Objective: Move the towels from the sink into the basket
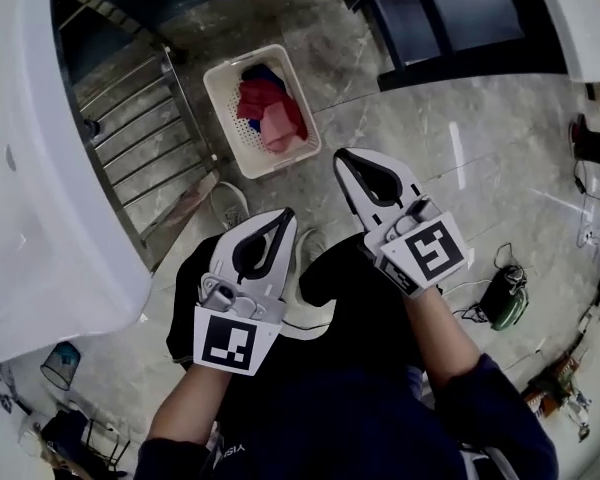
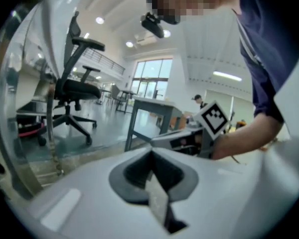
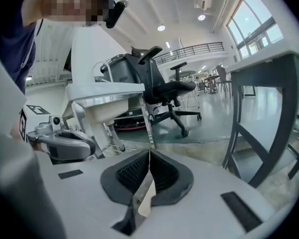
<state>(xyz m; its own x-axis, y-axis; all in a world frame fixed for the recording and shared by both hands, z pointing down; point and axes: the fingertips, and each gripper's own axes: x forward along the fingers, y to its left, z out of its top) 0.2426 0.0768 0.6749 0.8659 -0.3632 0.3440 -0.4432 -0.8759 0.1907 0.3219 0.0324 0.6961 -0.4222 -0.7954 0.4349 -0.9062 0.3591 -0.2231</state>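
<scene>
The towels (image 1: 268,108), red, pink and blue, are seen bunched together inside the white perforated basket (image 1: 223,118). The basket is set on the marble-tiled floor (image 1: 400,138), just beside the foot of the metal frame (image 1: 140,118) by which the white sink (image 1: 40,168) is carried. The sink is seen at the left of the head view, and its bowl is not shown there, so what lies in it cannot be told.

Both tools are held above the floor, nearer the person than the basket and apart from it. The left hand-held gripper (image 1: 284,216) is pointed toward the basket's near corner; its jaws are pressed together and nothing is held between them. The right hand-held gripper (image 1: 342,158) is raised beside it, a little farther forward, with its tip just beside the basket's right-hand near corner in the head view. Its jaws are likewise pressed together, ribbed pad against ribbed pad, and nothing is pinched.

A black office chair (image 3: 172,91) is seen beyond the sink in the right gripper view, and a grey-legged table (image 3: 259,98) at the right. A green and black device (image 1: 507,298) with a cable is seen on the floor at the person's right.
</scene>
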